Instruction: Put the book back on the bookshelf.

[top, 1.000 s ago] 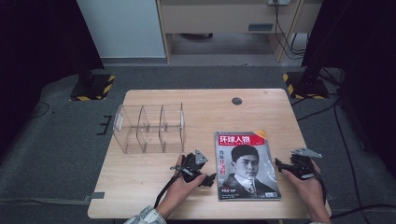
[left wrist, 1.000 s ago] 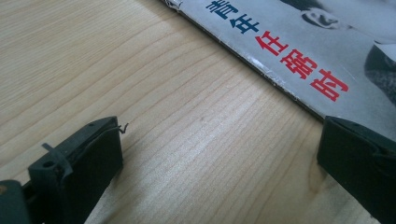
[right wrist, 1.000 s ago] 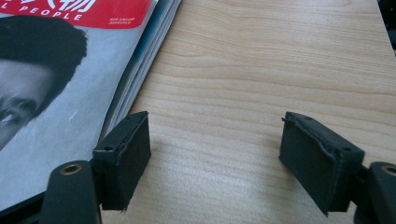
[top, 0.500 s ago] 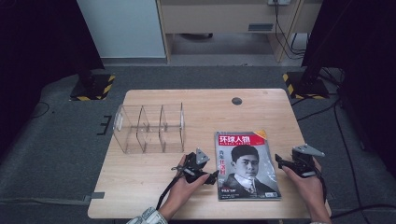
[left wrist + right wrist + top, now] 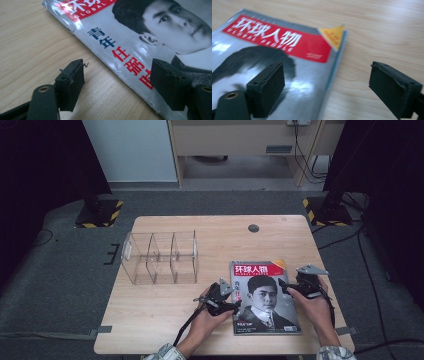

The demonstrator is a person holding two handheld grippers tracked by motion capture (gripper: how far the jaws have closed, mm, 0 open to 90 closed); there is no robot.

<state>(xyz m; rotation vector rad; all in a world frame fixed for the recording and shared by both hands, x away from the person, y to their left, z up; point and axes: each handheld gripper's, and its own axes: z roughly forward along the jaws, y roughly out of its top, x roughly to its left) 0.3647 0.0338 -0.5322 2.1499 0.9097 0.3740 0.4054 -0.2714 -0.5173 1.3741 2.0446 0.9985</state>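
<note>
Magazine [image 5: 264, 297] lies flat and face-up on the wooden desk [image 5: 165, 317], lower right of centre in the high view; cover carries a red title band with white characters, a black-and-white portrait and a small yellow corner flag. Left gripper [image 5: 234, 306] sits at the magazine's left edge, low in the frame, held in the person's left hand [image 5: 207, 320]. In the left gripper view its jaws have just been closing but stand apart, one over bare wood, the other over the cover near the red characters, with the magazine's [image 5: 140, 42] edge running diagonally between them; pads not pressing on it. Right gripper [image 5: 289, 289] sits at the magazine's right edge, gripped by the right hand [image 5: 315, 307], grey three-cornered plate on top. In the right gripper view its jaws have just been opening and stand wide, one above the dark part of the cover [image 5: 277, 50], the other above bare desk, with the magazine's right edge between them; nothing clamped. Clear acrylic organiser [image 5: 160, 257] with upright dividers stands on the desk in the left middle of the high view, well apart from the magazine. Small round dark grommet [image 5: 253, 227] near the desk's far edge. Grey carpet around the desk; black-and-yellow striped stand bases [image 5: 100, 212] at upper left and upper right.
</note>
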